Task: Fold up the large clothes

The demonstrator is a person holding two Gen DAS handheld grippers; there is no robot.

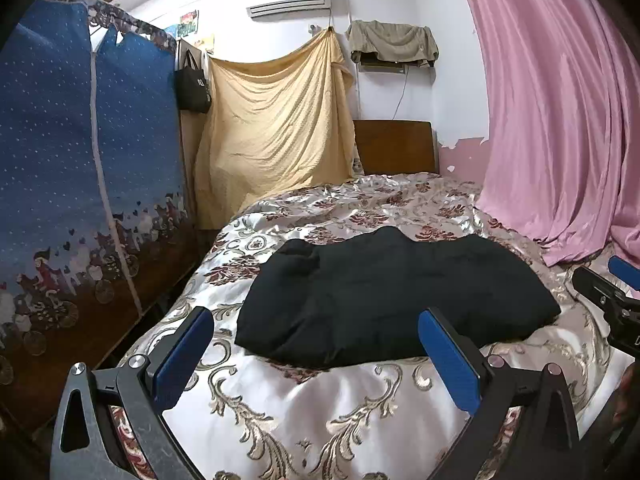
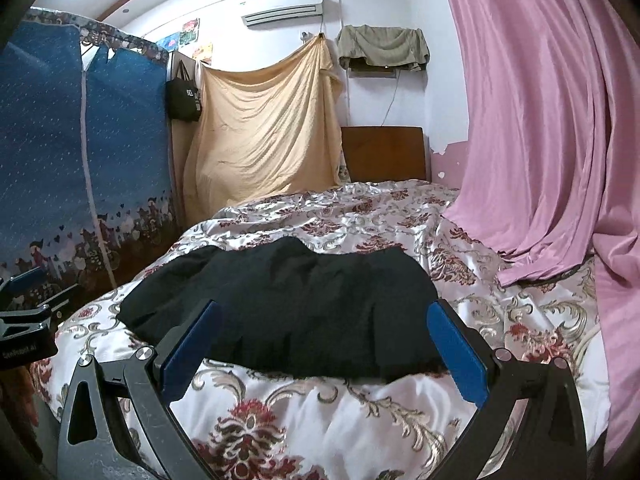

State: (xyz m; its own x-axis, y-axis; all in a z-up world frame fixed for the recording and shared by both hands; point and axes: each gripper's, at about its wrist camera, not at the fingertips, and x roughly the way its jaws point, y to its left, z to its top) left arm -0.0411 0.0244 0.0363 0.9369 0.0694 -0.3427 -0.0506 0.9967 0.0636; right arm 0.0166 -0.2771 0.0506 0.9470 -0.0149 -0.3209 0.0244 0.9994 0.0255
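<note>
A black garment (image 1: 384, 292) lies folded into a thick pad on the flowered satin bedspread (image 1: 320, 412). In the left wrist view my left gripper (image 1: 316, 340) stands open just short of the garment's near edge, nothing between its blue pads. The right gripper shows at that view's right edge as a black body with a blue pad (image 1: 624, 272). In the right wrist view the same garment (image 2: 288, 304) fills the middle, and my right gripper (image 2: 324, 336) is open over its near edge, holding nothing. The left gripper's body (image 2: 28, 320) pokes in at the left.
A blue fabric wardrobe (image 1: 72, 168) stands along the bed's left side. A yellow sheet (image 1: 276, 120) hangs behind it, beside the wooden headboard (image 1: 394, 146). A pink curtain (image 1: 560, 100) drapes onto the bed at the right. The bedspread (image 2: 360, 212) continues beyond the garment.
</note>
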